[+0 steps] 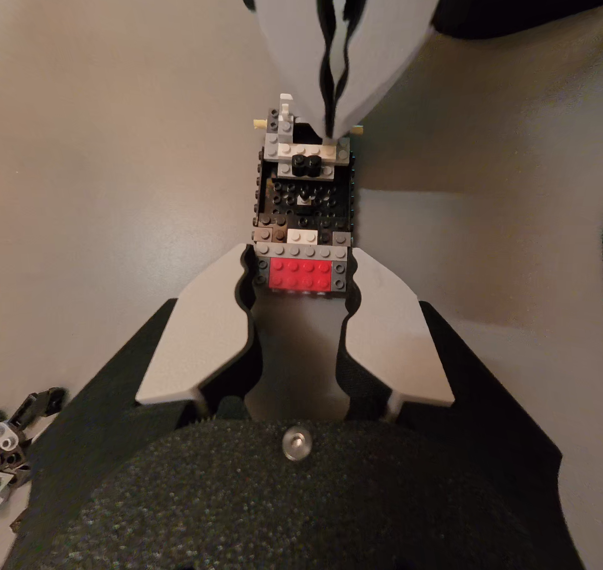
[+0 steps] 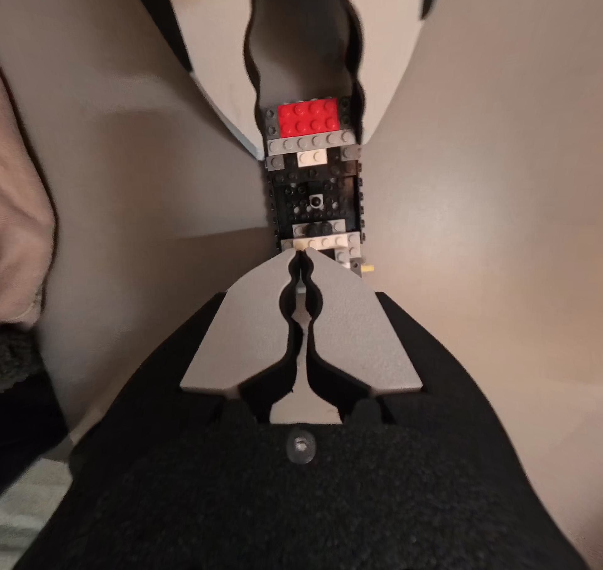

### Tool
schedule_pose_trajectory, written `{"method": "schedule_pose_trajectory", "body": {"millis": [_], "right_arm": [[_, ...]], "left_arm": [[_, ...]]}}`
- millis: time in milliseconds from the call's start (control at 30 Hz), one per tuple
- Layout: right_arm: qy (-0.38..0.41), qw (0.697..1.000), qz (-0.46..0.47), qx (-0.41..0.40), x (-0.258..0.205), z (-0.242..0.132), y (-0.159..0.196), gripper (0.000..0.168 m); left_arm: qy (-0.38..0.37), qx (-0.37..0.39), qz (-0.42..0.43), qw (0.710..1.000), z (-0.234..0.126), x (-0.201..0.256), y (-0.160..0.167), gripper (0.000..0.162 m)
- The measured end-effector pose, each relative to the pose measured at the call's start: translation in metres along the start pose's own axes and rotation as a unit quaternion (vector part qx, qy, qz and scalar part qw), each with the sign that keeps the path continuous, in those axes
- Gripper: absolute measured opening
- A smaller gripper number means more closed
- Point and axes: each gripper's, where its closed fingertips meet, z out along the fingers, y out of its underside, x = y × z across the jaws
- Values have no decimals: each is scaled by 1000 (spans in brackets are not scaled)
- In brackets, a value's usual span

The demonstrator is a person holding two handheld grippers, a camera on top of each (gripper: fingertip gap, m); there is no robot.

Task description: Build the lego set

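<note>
Pale tabletop (image 1: 98, 195) bears lego model (image 1: 303, 202), left gripper (image 1: 301, 277) clamped across its red-brick (image 1: 300, 273) end, right gripper (image 2: 301, 252) pinched nearly closed on a small pale piece (image 2: 301, 244) at its far end

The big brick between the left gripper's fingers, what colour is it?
Red. The brick shows best in the left wrist view.

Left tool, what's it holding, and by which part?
The left tool clamps the lego model by the sides of its red-brick end.
</note>
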Motion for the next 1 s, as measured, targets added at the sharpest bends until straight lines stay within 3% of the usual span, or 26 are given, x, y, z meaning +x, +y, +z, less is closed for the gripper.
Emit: {"method": "schedule_pose_trajectory", "body": {"millis": [100, 233, 633, 1000], "right_arm": [[22, 997, 38, 57, 20, -16, -11, 0], [23, 1000, 8, 16, 23, -6, -3, 12], [21, 997, -50, -48, 23, 1, 0, 4], [19, 999, -35, -34, 23, 3, 1, 4]], "left_arm": [[1, 0, 1, 1000, 0, 0, 0, 53], [1, 0, 1, 1000, 0, 0, 0, 53], [2, 0, 1, 1000, 0, 0, 1, 53], [0, -1, 2, 1000, 0, 0, 1, 53]]}}
